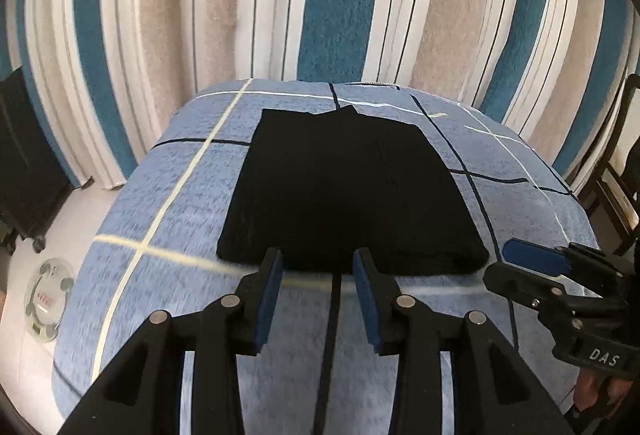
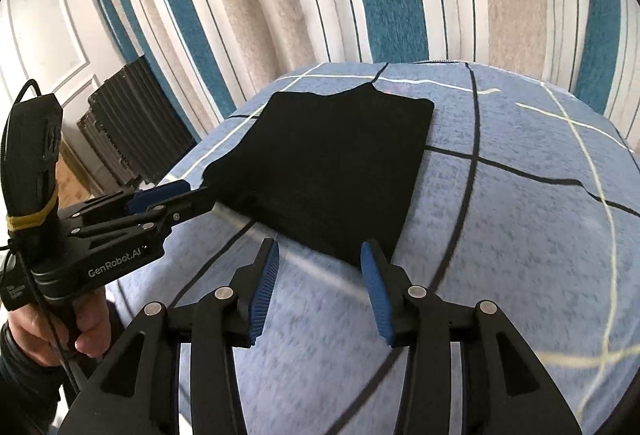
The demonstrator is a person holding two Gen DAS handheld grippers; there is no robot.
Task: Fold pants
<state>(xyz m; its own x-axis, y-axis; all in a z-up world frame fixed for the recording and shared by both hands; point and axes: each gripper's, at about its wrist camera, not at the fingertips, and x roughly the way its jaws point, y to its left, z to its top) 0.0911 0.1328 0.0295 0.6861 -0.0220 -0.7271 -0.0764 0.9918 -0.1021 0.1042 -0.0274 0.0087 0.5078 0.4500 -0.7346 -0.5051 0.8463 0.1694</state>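
- The black pants (image 1: 352, 191) lie folded into a flat, roughly square packet on the blue bedspread (image 1: 160, 219), which is crossed by dark and pale lines.
- The left gripper (image 1: 318, 263) hangs just above the near edge of the packet; its blue pads (image 1: 267, 299) stand apart and nothing is between them.
- The right gripper (image 2: 320, 255) sits at the packet's near corner, jaws spread, blue pads (image 2: 378, 295) bare and pressing on no cloth.
- No box, basket or other container shows in either view; the pants rest directly on the bedspread.
- Only the left wrist view shows a round clear object (image 1: 48, 299) on the pale floor, a dark wooden chair (image 1: 616, 171) at the right edge, and the right gripper from its side.
- Only the right wrist view shows a dark radiator (image 2: 132, 127) against a white panelled wall (image 2: 52, 35), and a hand (image 2: 60, 331) holding the left gripper's handle, with a yellow band (image 2: 32, 221) around it.
- Striped curtains (image 1: 344, 3) in teal, beige and white hang behind the bed in both views.
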